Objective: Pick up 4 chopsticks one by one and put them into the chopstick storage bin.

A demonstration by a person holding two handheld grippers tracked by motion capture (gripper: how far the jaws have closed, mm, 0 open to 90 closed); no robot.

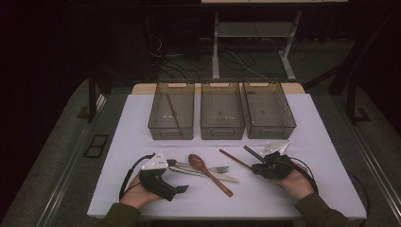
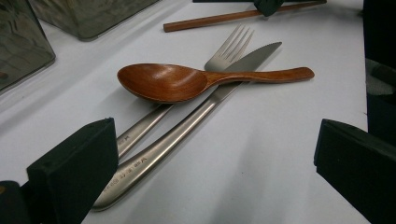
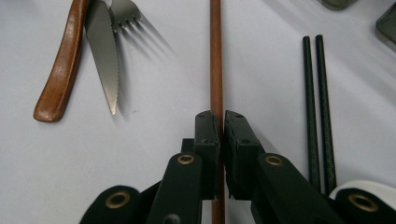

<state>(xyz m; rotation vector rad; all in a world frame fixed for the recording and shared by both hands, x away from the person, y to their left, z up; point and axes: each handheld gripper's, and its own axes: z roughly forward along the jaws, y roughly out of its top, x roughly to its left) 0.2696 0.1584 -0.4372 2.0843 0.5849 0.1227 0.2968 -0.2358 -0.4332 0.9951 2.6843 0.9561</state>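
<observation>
High view: we see a slim brown wooden chopstick lying on the white table before the bins, its near end under the right gripper. Left gripper view: our left gripper rests with fingers spread wide, pointing at the spoon. Right gripper view: fingers clamp the chopstick; its held part is hidden, its far end cut off.
</observation>
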